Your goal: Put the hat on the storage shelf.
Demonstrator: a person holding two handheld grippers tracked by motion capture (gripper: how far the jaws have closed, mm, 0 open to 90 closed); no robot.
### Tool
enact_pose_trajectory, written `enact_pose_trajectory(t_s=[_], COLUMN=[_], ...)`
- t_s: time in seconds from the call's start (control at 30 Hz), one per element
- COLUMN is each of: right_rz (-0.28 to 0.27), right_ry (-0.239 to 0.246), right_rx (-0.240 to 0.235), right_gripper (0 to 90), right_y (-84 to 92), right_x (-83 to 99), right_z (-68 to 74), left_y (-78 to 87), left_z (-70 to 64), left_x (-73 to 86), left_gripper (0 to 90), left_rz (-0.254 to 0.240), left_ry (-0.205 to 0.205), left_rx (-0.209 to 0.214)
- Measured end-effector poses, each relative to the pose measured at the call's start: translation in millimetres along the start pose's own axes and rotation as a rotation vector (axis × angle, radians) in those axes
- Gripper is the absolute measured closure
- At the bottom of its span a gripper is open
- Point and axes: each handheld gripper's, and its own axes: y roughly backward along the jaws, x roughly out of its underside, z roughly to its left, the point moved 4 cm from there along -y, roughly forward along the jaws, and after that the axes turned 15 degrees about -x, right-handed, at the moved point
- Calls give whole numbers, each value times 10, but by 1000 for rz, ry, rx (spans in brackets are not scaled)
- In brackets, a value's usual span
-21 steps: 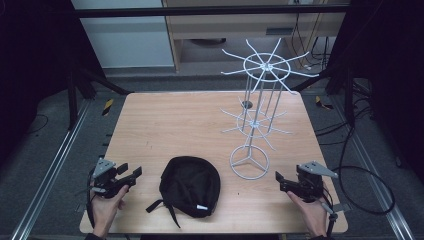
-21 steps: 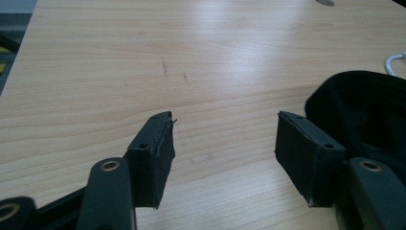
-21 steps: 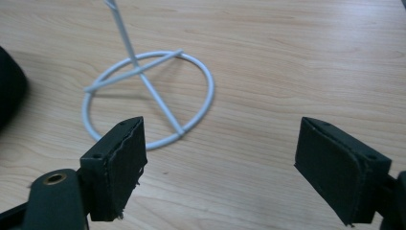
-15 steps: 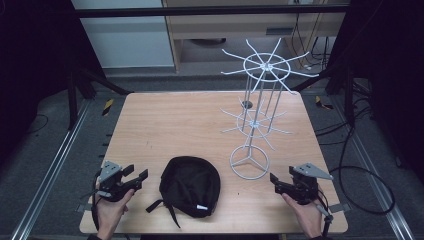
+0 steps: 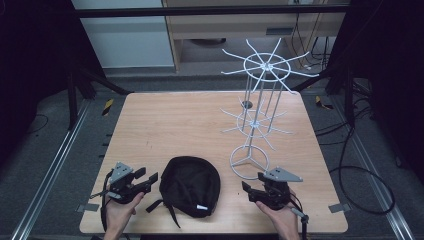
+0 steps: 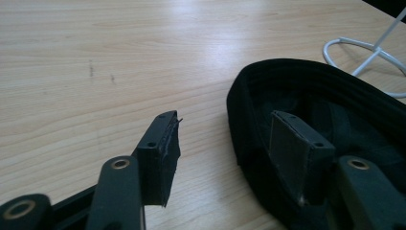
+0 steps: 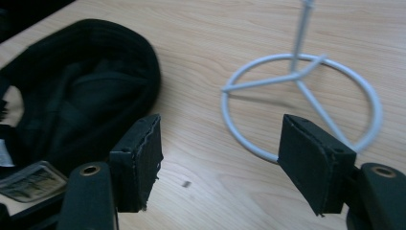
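Two open grippers flank a black cap at the near edge of the counter.

High view: the black cap lies upside down on the counter, between the left gripper and the right gripper; a white wire rack stands behind the right one. The left gripper is just beside the cap's edge and looks the nearer of the two. Left gripper view: its jaws stand wide apart and hold nothing; one jaw is over bare wood, the other over the cap's hollow, so the rim runs between them, roughly along the jaws' own line. Right gripper view: jaws also wide and empty, the cap off to their left and the rack's ring base ahead.
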Motion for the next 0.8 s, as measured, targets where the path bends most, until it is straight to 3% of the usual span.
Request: enact_pose_trajectory(t_s=[0.33, 0.6, 0.8], right_rz=[9, 42, 93], right_ry=[31, 33, 20], right_rx=[-61, -104, -116], right_gripper=[374, 403, 394], right_y=[-255, -473, -646], right_x=[-90, -117, -62], right_z=[212, 387, 451], left_y=[-65, -171, -224], left_z=[-148, -257, -270], left_x=[-1, 59, 112], left_gripper=[498, 587, 687], left_rz=[23, 91, 139], left_ry=[-40, -99, -114], left_rx=[27, 39, 40])
